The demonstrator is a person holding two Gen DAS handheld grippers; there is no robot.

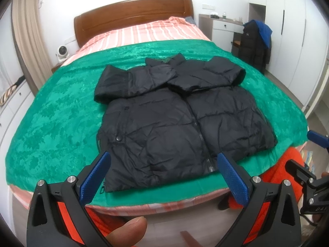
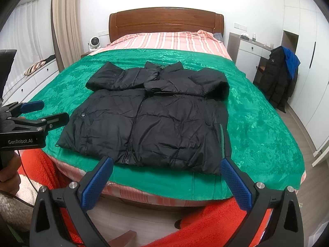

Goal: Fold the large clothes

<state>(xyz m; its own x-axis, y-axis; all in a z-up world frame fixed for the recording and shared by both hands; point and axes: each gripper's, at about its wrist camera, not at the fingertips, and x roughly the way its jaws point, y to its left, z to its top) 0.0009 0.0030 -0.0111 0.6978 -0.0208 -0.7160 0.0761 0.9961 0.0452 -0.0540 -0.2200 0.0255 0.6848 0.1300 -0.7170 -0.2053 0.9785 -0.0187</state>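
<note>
Black puffer jacket (image 1: 176,119) lies ahead of my grippers — left gripper (image 1: 164,162) and right gripper (image 2: 166,166) both spread apart, holding nothing.

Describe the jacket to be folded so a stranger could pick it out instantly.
Start at the bed with the wooden headboard and find the green blanket across its near half. The black puffer jacket lies flat on it, zipped, sleeves folded across the chest. The other dark coat hangs by the wardrobe under something blue.

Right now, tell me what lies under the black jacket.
The black jacket lies flat on a green blanket, which covers a pink striped sheet on the bed. Whatever is directly beneath the jacket is covered.
</note>
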